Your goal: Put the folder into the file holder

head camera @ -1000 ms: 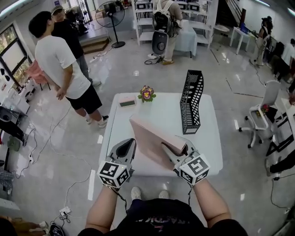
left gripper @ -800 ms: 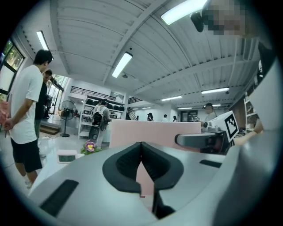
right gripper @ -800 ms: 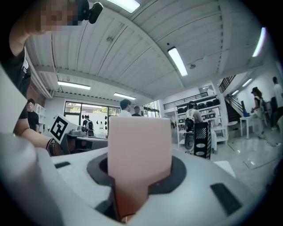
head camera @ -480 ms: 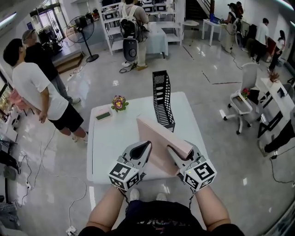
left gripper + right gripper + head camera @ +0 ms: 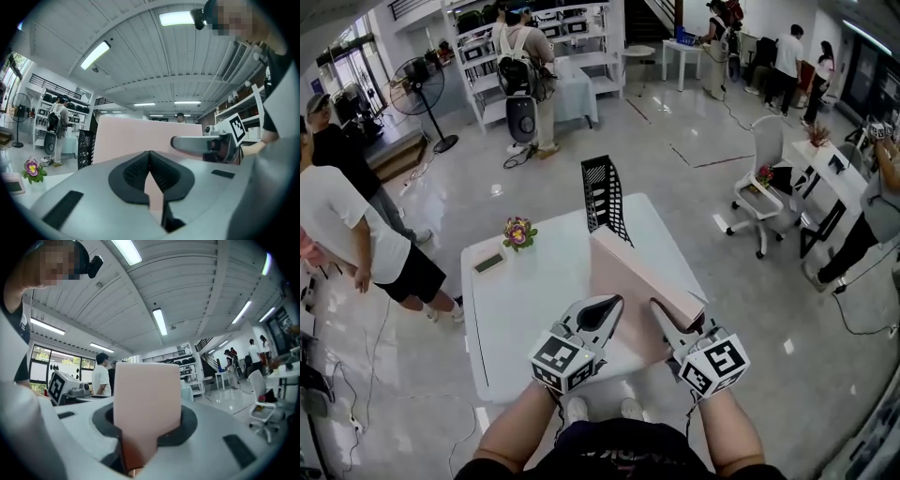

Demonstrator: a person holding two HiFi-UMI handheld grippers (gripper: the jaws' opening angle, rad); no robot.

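Folder (image 5: 642, 281): where is it?

Clamped at its near end in the right fingers (image 5: 666, 321), held on edge over the desk (image 5: 511, 300).

Its long axis?

Straight ahead from those fingers, far end close to the file holder (image 5: 602, 192).

The left fingers (image 5: 598, 315)?

Pressed together, empty, just beside the folder's left face. I'd say the right hand leads.

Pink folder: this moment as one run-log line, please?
right gripper: shut on pink folder; left gripper: shut, empty; black file holder: folder not yet in
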